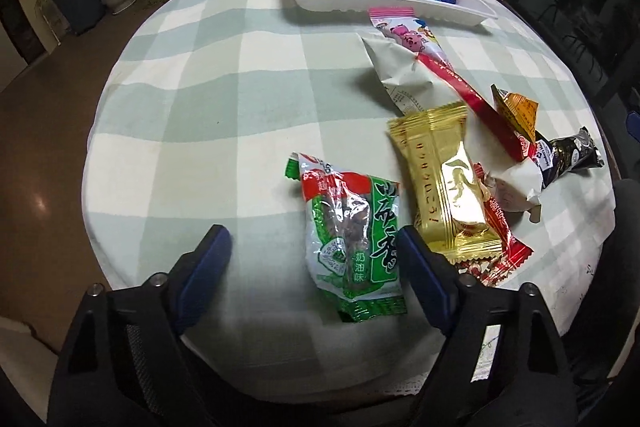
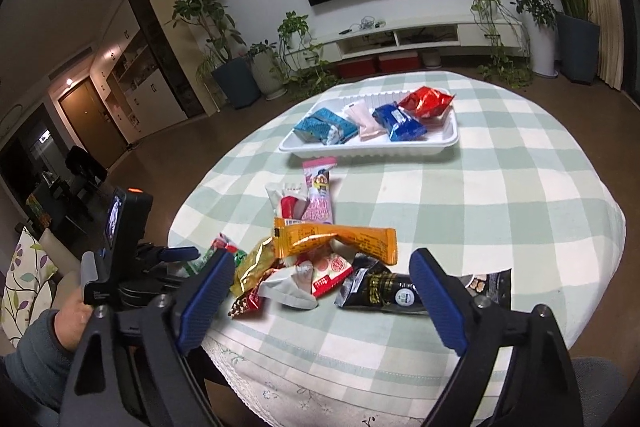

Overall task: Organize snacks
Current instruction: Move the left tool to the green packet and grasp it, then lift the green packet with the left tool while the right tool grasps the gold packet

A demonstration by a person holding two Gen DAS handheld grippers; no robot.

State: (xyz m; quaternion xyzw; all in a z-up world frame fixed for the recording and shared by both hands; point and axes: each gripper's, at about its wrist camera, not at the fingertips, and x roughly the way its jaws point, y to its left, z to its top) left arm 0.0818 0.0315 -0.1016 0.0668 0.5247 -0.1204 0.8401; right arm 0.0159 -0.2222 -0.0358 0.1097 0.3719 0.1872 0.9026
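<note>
My left gripper (image 1: 316, 251) is open, its blue fingers on either side of a green and red snack bag (image 1: 354, 243) lying on the checked tablecloth. A gold packet (image 1: 444, 179) lies just right of it, with a red stick pack (image 1: 472, 99), an orange packet (image 1: 516, 111) and a black packet (image 1: 568, 155) beyond. My right gripper (image 2: 322, 271) is open and empty, hovering over the pile: orange packet (image 2: 340, 239), gold packet (image 2: 256, 265), black packet (image 2: 384, 291). The white tray (image 2: 372, 149) at the far side holds several snacks.
A pink packet (image 2: 318, 191) lies between pile and tray. The left gripper and hand show at the table's left edge in the right wrist view (image 2: 120, 267). Potted plants (image 2: 236, 67) and a TV stand (image 2: 420, 35) stand beyond the round table.
</note>
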